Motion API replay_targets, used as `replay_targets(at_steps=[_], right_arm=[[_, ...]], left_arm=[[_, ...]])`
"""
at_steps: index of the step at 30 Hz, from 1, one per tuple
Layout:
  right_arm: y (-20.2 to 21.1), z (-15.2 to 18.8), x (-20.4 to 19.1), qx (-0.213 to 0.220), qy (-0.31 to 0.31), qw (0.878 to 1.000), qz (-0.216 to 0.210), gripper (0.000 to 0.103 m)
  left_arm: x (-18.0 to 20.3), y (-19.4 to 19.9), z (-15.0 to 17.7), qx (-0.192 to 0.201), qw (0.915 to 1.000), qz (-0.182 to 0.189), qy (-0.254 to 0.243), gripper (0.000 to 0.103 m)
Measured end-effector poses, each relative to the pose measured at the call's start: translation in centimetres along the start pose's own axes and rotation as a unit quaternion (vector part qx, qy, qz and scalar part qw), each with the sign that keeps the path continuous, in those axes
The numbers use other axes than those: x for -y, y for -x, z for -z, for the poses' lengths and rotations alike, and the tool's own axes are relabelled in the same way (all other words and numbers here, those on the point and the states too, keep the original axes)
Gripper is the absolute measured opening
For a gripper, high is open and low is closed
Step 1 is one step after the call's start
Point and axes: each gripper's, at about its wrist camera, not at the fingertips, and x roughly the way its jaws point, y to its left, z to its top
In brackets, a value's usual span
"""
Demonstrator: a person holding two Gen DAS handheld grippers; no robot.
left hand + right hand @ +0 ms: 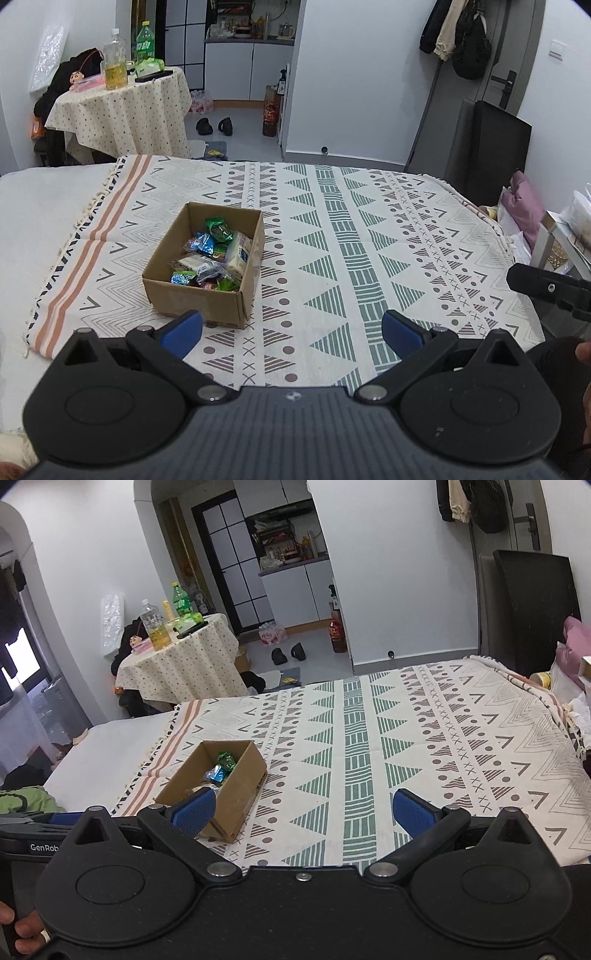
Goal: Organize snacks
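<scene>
Holding both tools over the near edge of the bed, you had nothing clamped in either.

Item, left tool [291, 334]: blue pads [184, 332] spread wide apart, empty, hovering above the patterned blanket [351, 240].

Item, right tool [304, 812]: pads likewise wide apart and empty; its left pad overlapped the near corner of the box in its own view, though contact could not be judged.

Item, cardboard box [195, 295]: open-topped, resting on the blanket just beyond your left tool, toward the blanket's striped left side. Risk: the box looked light and sat on soft bedding, so a nudge from either tool would likely have slid or tipped it.

Item, snacks [214, 254]: wrapped pieces in green, blue and pale packaging, heaped loosely inside the box. No loose snack showed on the blanket, so the sorting appeared largely done. Risk: glossy wrappers would probably slip from a shallow pinch, and one dropped on the busy pattern could be hard to spot.

Item, round bench [122, 107]: well beyond the bed, draped in dotted cloth and carrying bottles [114, 66]. Risk: none, unless you swung wide.
</scene>
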Motion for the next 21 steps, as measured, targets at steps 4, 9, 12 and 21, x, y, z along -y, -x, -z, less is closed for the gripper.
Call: replay_targets(at_steps=[4,9,12,21], right_arm=[[1.3,0.2,-0.5,0.003,0.01,1.0,0.0,0.103],[2.7,0.3,-1.2,0.008,0.02,1.0,-0.001,0.103],[3.7,0.5,-1.6,0.015,0.022,1.0,-0.005,0.103],[5.4,0.6,-2.9,0.023,0.046,0.999,-0.014,0.103]], left_arm=[[-0.1,1.2,0.6,0.007,1.0,0.001,0.001,0.103],[-0.3,2.6,1.1,0.017,0.9998,0.0,0.002,0.103],[-0.6,3.6,1.4,0.024,0.9997,-0.001,0.003,0.103],[-1.5,5.8,1.5,0.045,0.999,-0.006,0.007,0.103]])
